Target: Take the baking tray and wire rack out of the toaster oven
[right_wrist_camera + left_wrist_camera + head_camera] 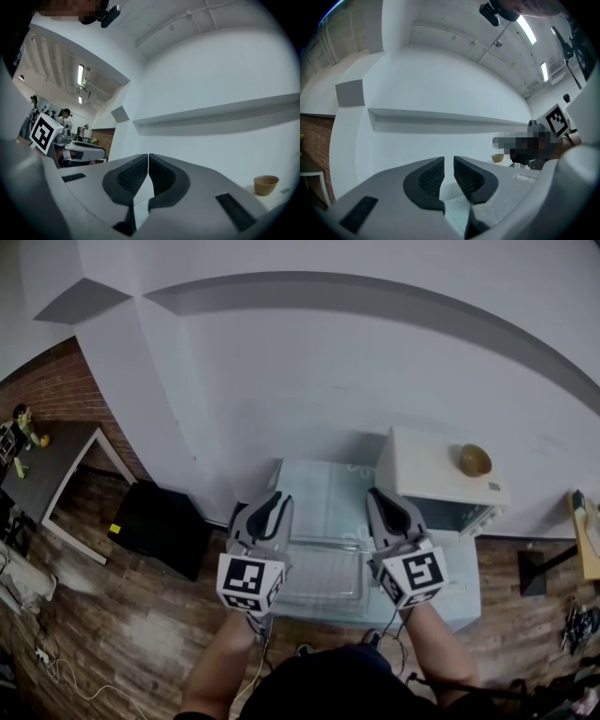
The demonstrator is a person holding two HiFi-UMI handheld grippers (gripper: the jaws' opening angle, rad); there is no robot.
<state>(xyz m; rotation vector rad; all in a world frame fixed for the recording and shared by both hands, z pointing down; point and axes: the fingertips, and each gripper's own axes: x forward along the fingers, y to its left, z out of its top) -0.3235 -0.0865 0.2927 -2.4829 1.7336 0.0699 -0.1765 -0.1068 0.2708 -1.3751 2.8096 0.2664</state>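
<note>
The white toaster oven [441,474] stands at the right end of a pale table [314,479], with a wooden bowl [474,459] on its top. A metal rack or tray [323,570] lies on the table in front of me; I cannot tell which it is. Both grippers are held up above the table, pointing level at the white wall. The left gripper [273,502] [449,163] is to the left of the rack, its jaws a narrow gap apart with nothing between them. The right gripper [379,497] [148,158] is to the rack's right, its jaws together and empty.
A black box [159,526] sits on the wooden floor left of the table. A dark desk [47,465] stands by the brick wall at far left. Cables [56,667] lie on the floor. The bowl [266,184] also shows in the right gripper view.
</note>
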